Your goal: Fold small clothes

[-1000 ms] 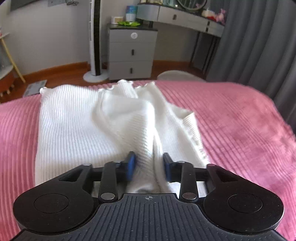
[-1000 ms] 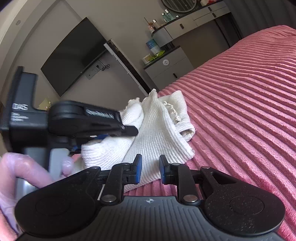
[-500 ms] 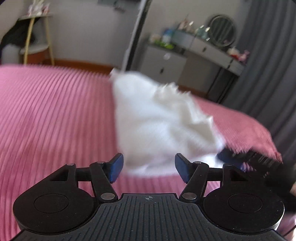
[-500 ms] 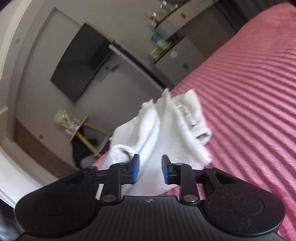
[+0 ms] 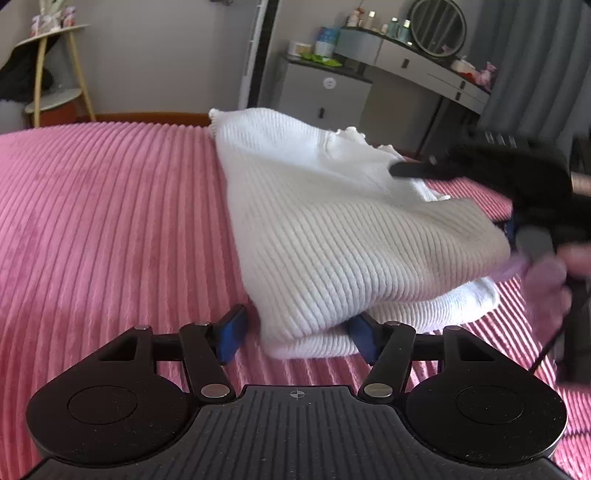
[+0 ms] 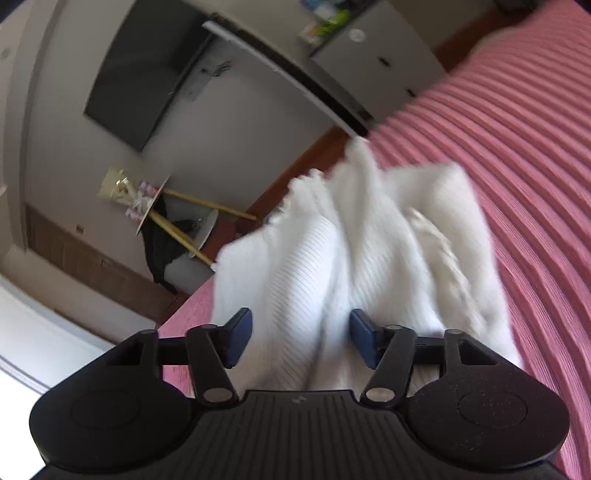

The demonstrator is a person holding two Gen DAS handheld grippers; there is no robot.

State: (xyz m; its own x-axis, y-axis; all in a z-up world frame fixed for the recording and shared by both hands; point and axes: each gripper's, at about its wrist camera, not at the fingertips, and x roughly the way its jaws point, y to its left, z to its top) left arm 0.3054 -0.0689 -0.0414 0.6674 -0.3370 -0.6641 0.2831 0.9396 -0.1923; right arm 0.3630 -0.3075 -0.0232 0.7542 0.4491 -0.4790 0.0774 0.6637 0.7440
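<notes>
The white ribbed knit garment (image 5: 332, 236), lying doubled on the pink bed (image 5: 110, 221), looks soft, light and floppy, best pinched at its thick folded edge at 6 o'clock, between the spread left gripper (image 5: 295, 330) jaws; the right gripper (image 6: 301, 338) jaws are opening around loose cloth.

A folded sweater (image 5: 332, 229) lies on the bed (image 5: 110, 221), its near corner between the spread fingers of the left claw (image 5: 295, 332) and its right edge beside the right claw (image 5: 509, 177). Beyond the bed's far edge stand a shelf stand (image 5: 55, 74) at far left, a drawer unit (image 5: 325, 92) in the middle, and a dressing bench (image 5: 424, 66) with a mirror (image 5: 437, 27) to the right.
</notes>
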